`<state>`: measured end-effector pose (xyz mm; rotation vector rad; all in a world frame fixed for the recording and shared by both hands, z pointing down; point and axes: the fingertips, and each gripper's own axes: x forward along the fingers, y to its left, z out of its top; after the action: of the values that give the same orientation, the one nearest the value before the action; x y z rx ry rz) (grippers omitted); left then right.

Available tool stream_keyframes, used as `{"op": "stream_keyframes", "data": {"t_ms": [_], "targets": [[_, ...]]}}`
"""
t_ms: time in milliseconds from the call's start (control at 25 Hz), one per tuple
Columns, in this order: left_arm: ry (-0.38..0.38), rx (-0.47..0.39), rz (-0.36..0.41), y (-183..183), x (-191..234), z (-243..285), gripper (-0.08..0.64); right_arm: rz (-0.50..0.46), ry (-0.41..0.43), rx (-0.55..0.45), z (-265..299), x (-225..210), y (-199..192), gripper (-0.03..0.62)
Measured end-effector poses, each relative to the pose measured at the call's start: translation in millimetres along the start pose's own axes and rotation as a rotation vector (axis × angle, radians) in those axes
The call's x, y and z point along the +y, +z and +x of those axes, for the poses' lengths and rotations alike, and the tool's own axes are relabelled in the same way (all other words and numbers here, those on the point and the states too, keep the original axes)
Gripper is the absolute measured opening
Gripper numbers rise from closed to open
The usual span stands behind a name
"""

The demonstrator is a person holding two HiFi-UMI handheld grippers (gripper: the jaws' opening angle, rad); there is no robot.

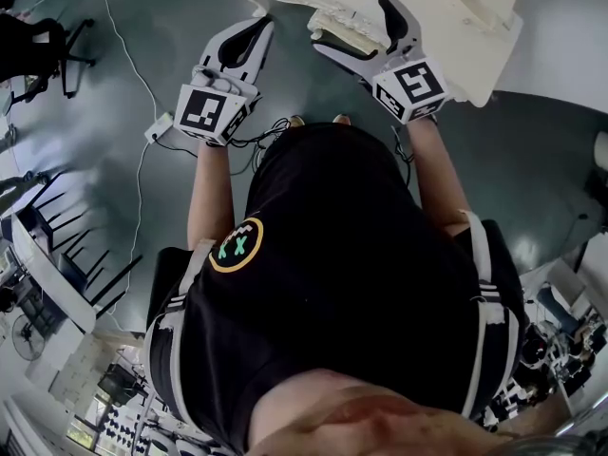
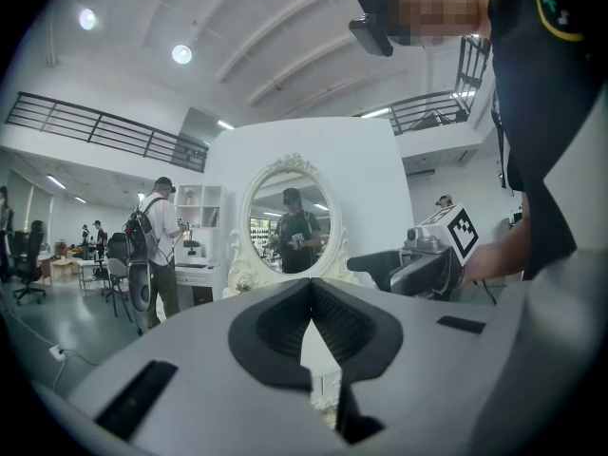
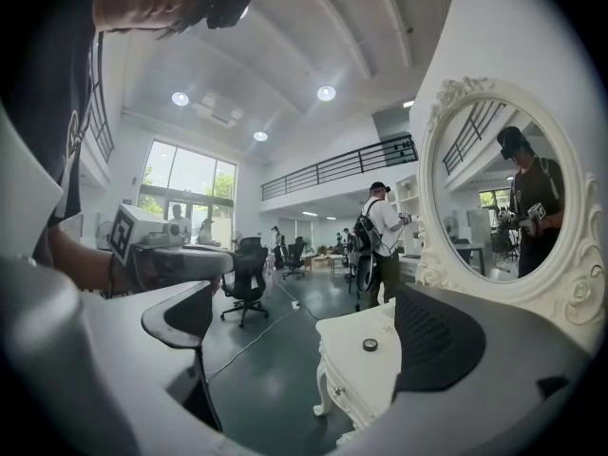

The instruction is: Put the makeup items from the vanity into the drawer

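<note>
On vanity [image 3: 366, 373], small round item [image 3: 370, 344] looked light, rigid: pinch across its rim. Right gripper [image 3: 309, 335] gaped empty; left gripper [image 2: 311, 288] pressed together.

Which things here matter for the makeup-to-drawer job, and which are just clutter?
Job:
- vanity
- small round item on its top
- right gripper, open, empty
- left gripper, shut, empty

Lying about:
- office chair
- white plug box with cable
- person with backpack

Smooth white vanity [image 3: 351, 364], glossy dark floor [image 3: 266, 369], matt ribbed black hand-held gripper pads [image 3: 437, 340]
</note>
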<state>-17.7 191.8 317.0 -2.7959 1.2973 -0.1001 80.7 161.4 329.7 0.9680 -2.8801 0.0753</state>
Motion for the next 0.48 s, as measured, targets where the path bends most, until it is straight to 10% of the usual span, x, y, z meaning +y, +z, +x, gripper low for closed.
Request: {"op": "stream_keyframes", "data": {"t_ms": [480], "targets": [[0.041,0.013,0.008,-0.2,-24.5,20.4,0.018,-0.015,0.018,-0.004,-25.4,-22.8,-8.7,0.598]]}}
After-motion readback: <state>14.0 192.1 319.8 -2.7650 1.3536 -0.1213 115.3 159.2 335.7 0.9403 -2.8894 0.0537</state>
